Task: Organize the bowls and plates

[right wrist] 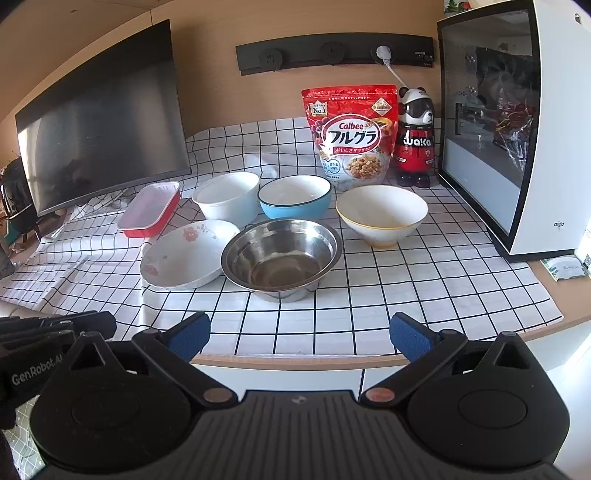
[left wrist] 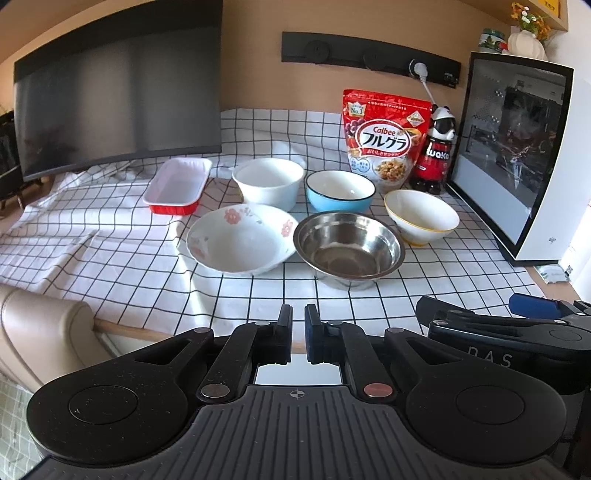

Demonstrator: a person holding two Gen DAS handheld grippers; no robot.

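Home desk doubling as dining spot, not proper kitchen. Checked tablecloth (right wrist: 369, 295) spread over wooden desktop (right wrist: 554, 280). Large dark monitor (left wrist: 118, 92) at left, glass-sided white PC case (right wrist: 517, 129) at right. Black socket rail (right wrist: 332, 53) on tan wall, one plug in. Household food and tableware between: Calbee cereal bag (right wrist: 351, 133), panda-topped drink bottle (right wrist: 415, 136), ceramic and steel bowls (right wrist: 280, 254). Shelf with flowers (left wrist: 528, 18) above PC case. Beige upholstered chair (left wrist: 44, 332) at desk edge.
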